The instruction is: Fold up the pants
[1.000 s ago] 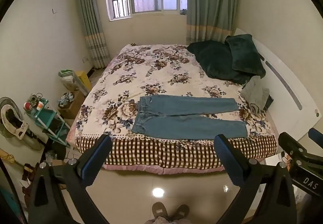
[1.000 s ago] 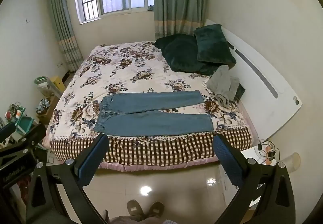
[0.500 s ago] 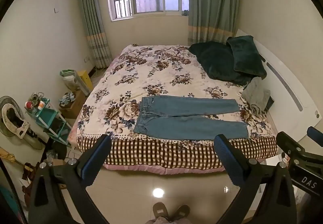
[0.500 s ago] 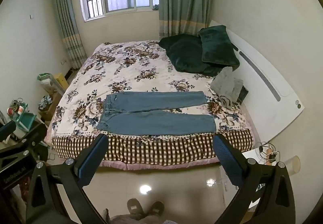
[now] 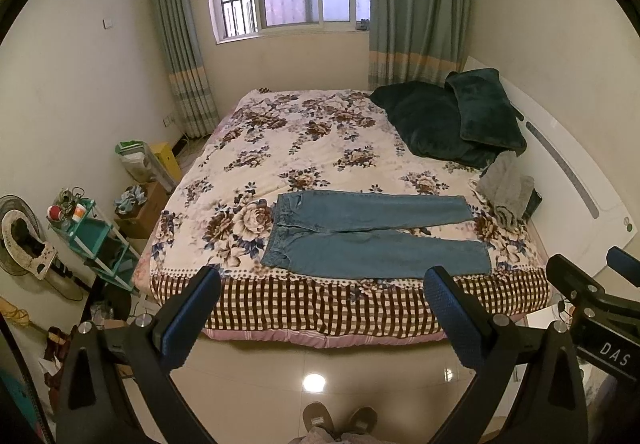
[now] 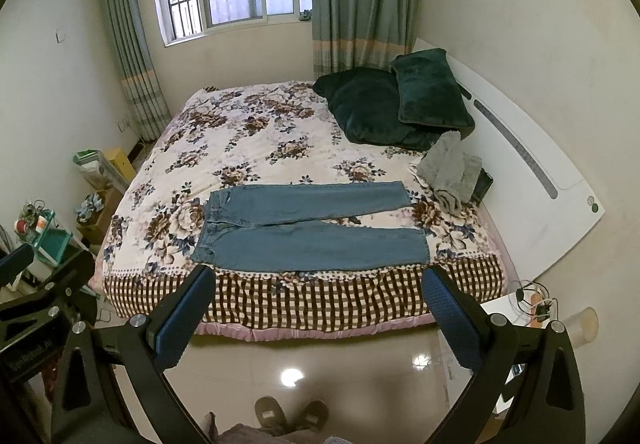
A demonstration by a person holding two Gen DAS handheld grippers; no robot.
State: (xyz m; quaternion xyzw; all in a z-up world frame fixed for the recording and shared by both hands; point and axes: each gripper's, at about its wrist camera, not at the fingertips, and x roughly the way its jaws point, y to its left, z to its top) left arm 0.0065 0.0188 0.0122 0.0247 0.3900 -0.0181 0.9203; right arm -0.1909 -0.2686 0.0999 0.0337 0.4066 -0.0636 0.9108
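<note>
Jeans [image 5: 372, 232] laid flat on bed [image 5: 320, 132], long axis 9-to-3, waistband at 9; left wrist view: left gripper [image 5: 320, 308] held apart, empty, jeans at 12, well apart.
Right wrist view: jeans [image 6: 308, 232] at 12, cuffs nearer right gripper [image 6: 316, 304], likewise spread, empty.

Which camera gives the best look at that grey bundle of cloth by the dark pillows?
The right wrist view: the grey cloth bundle sits nearer the picture's middle. The left wrist view shows it too, farther right.
</note>
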